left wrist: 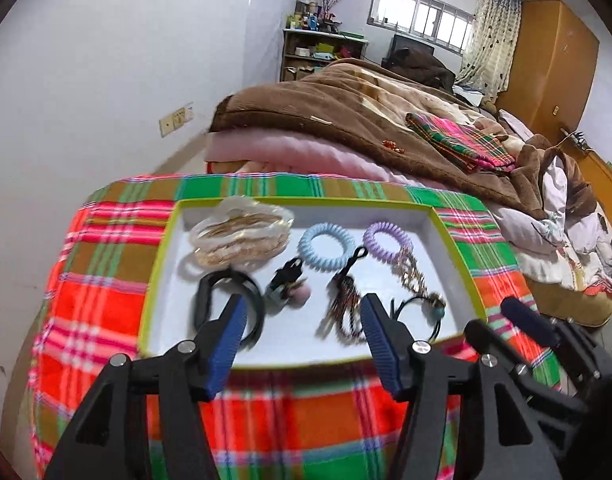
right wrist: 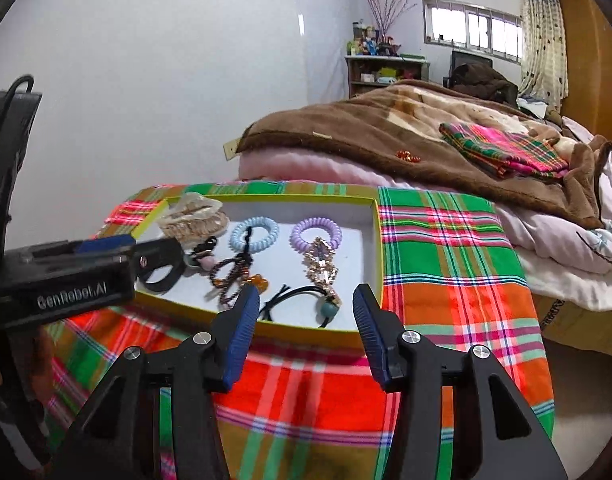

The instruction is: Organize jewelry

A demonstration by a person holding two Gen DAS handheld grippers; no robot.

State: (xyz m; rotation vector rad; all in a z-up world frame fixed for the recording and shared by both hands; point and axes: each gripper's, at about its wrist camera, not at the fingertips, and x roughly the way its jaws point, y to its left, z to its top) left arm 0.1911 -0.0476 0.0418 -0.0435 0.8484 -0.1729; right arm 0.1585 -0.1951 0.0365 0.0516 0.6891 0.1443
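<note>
A shallow white tray with a yellow-green rim (left wrist: 162, 248) (right wrist: 376, 236) sits on a plaid cloth. It holds a gold and shell bangle bundle (left wrist: 242, 236) (right wrist: 194, 218), a blue coil tie (left wrist: 326, 246) (right wrist: 255, 234), a purple coil tie (left wrist: 388, 240) (right wrist: 316, 234), a black band (left wrist: 202, 300) (right wrist: 162, 276), a beaded loop (left wrist: 344, 308) (right wrist: 226, 276), a gold clip (right wrist: 322, 268) and a black elastic with a teal bead (left wrist: 434, 312) (right wrist: 330, 308). My left gripper (left wrist: 302, 312) is open and empty above the tray's near edge. My right gripper (right wrist: 306, 300) is open and empty, just before the tray's right near corner.
The plaid cloth (left wrist: 306, 408) (right wrist: 446, 280) covers the raised surface under the tray. Behind it lies a bed with a brown blanket (left wrist: 346, 120) (right wrist: 366, 136) and a folded plaid cloth (left wrist: 462, 140) (right wrist: 506, 144). A shelf (left wrist: 322, 52) stands by the far wall.
</note>
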